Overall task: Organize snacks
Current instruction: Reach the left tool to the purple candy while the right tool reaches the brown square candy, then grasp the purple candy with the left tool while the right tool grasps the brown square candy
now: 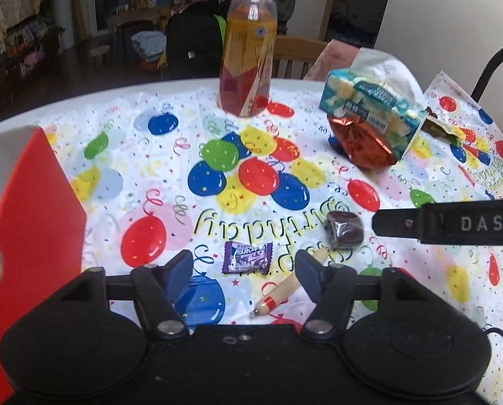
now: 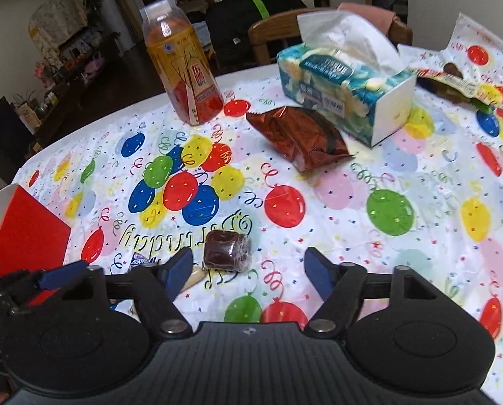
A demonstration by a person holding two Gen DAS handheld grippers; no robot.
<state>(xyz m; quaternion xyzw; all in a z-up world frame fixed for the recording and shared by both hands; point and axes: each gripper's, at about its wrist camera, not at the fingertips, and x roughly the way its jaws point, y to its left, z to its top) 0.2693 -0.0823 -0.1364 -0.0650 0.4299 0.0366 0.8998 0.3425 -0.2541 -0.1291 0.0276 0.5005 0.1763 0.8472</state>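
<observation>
Two black grippers with blue finger pads are being held low over a round table covered by a balloon-print party cloth [image 1: 318,175], and both are spread wide with nothing gripped. Just ahead of the left gripper [image 1: 244,270] a small purple foil-wrapped candy [image 1: 247,257] is lying flat on the cloth, with a little wooden-handled tool [image 1: 285,287] lying beside it, partly under the right finger. A dark brown cake in clear wrap [image 2: 227,249] is sitting right in front of the right gripper [image 2: 248,270], closer to its left finger. A red cardboard box with white flaps [image 1: 32,219] is standing at the left edge. Further back, a shiny red-brown foil snack packet [image 2: 298,138] is being propped against a blue-green tissue pack [image 2: 345,84], and a tall orange-labelled plastic drink bottle [image 2: 180,67] is standing upright near the far rim.
</observation>
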